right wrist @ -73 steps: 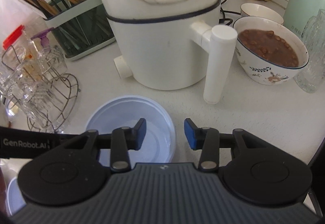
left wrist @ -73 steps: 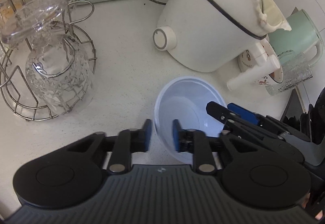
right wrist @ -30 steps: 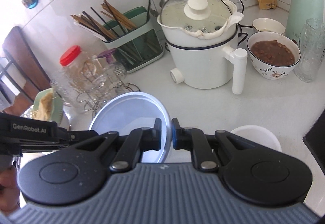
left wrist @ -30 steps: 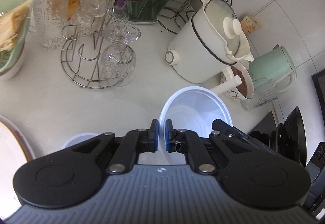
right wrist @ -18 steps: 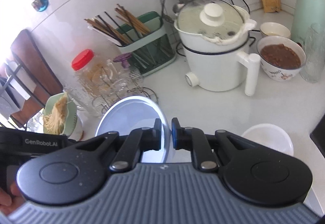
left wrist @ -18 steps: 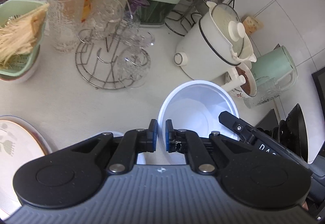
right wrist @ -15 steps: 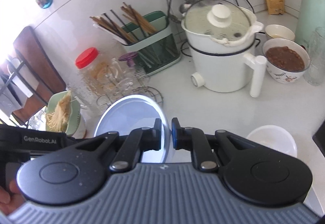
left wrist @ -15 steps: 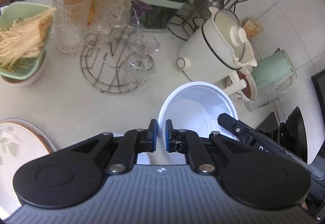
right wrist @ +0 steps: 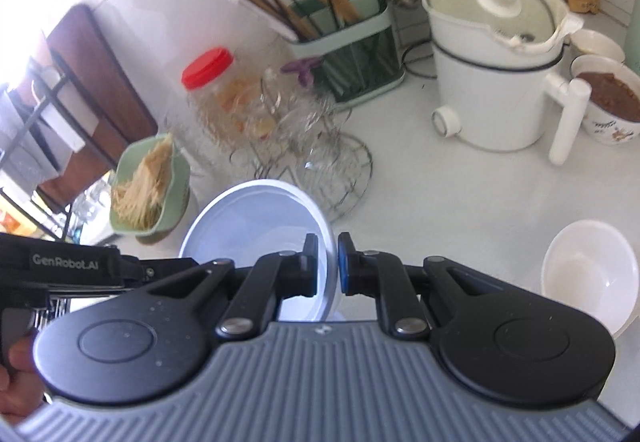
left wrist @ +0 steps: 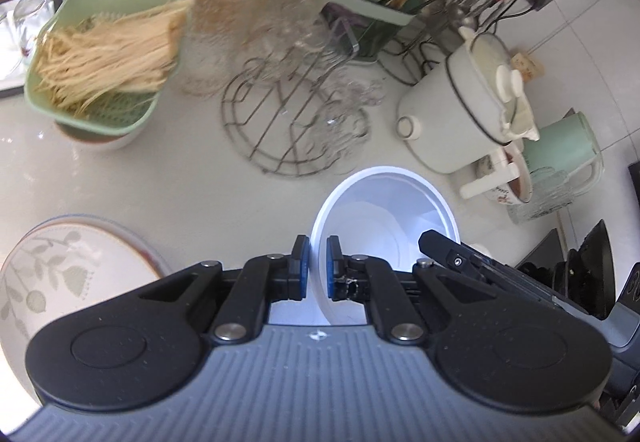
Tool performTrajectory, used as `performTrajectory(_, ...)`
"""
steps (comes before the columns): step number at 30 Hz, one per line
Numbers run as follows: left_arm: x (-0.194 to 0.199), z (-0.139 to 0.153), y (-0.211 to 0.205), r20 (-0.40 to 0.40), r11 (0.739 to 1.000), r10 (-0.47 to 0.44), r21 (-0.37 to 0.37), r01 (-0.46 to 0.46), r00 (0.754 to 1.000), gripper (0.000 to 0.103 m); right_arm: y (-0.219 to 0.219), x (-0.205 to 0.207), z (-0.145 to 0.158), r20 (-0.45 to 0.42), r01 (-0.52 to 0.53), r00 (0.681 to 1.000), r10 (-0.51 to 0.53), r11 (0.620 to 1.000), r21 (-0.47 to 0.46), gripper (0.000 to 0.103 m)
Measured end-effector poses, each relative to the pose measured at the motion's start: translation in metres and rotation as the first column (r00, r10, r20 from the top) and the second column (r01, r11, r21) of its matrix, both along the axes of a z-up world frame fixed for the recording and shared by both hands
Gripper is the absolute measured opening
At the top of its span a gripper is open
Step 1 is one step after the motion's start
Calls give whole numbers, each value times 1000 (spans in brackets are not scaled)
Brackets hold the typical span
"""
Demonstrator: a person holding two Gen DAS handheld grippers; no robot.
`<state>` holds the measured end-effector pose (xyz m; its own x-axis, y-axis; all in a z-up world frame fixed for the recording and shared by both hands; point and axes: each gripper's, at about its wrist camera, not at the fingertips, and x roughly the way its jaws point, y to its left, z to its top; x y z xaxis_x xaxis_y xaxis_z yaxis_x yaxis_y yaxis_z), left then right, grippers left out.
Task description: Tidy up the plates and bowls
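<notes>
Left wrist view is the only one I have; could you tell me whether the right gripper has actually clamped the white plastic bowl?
Observer: Yes, the right gripper is shut on the rim of the white plastic bowl.
Operator: Thank you. Is another bowl free nearby?
Observer: An empty white bowl sits on the white counter, to the right of the right gripper.
Operator: And behind the patterned bowl of brown food?
Observer: A small white bowl stands just behind it.
</notes>
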<state>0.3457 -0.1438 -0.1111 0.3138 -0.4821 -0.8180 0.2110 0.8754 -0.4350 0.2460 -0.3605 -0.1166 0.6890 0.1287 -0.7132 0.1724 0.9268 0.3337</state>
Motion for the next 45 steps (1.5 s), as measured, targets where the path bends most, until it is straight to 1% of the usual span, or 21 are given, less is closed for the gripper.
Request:
performTrajectory(6, -7, -21, 15, -30, 999, 32, 25, -31, 999, 8, 13, 0, -21, -61, -43, 997, 45, 999, 21, 14)
performTrajectory(10, -12, -37, 21, -54, 998, 45, 50, -43, 997, 8, 23, -2, -34, -98, -68, 993, 69, 998, 6, 14)
performTrajectory(12, -13, -45, 25, -82, 997, 62, 45, -58, 995, 8, 27, -1, -40, -118, -80, 990, 78, 997, -4, 14)
performTrajectory(14, -14, -51, 24, -90, 997, 60, 52, -55, 994, 8, 30, 0, -43, -133, -88, 987, 85, 996, -16, 14)
performTrajectory(19, -15, -53, 22, -91, 998, 49, 50, -45, 995, 8, 35, 1, -47, -168, -98, 982, 86, 993, -67, 15)
performTrajectory(22, -17, -50, 18, -67, 998, 34, 58, -30, 997, 8, 32, -1, -49, -187, -89, 979, 78, 994, -56, 15)
performTrajectory(25, -16, -52, 16, -83, 998, 25, 64, -19, 996, 8, 30, -2, -52, -195, -80, 978, 69, 995, -50, 15)
performTrajectory(29, -16, -49, 16, -76, 996, 23, 83, -17, 997, 9, 30, -3, -49, -180, -86, 981, 78, 996, -39, 15)
performTrajectory(30, -17, -45, 16, -66, 996, 20, 89, -14, 998, 12, 29, -3, -47, -173, -85, 982, 79, 996, -27, 15)
performTrajectory(31, -17, -40, 16, -53, 996, 20, 90, -15, 998, 21, 28, -4, -44, -165, -81, 983, 78, 997, -14, 17)
performTrajectory(32, -18, -34, 18, -30, 996, 25, 88, -22, 999, 28, 27, -5, -41, -155, -77, 985, 75, 997, -6, 20)
performTrajectory(33, -19, -29, 19, -8, 996, 27, 86, -26, 1000, 39, 27, -5, -37, -141, -76, 987, 74, 997, -8, 35)
performTrajectory(34, -20, -23, 20, 13, 996, 26, 89, -27, 1000, 42, 27, -5, -34, -125, -75, 989, 73, 997, -14, 50)
performTrajectory(35, -20, -18, 20, 25, 996, 25, 90, -27, 999, 42, 27, -6, -30, -110, -74, 991, 71, 997, -22, 53)
performTrajectory(36, -20, -13, 21, 36, 996, 24, 84, -27, 999, 42, 26, -6, -26, -96, -68, 993, 66, 997, -26, 52)
performTrajectory(39, -20, 1, 21, 67, 996, 20, 83, -26, 998, 42, 23, -10, -15, -61, -58, 997, 57, 998, -28, 52)
performTrajectory(45, -24, 22, 15, 116, 997, -14, 77, 5, 993, 42, 17, -16, 10, 11, -49, 999, 49, 998, -28, 52)
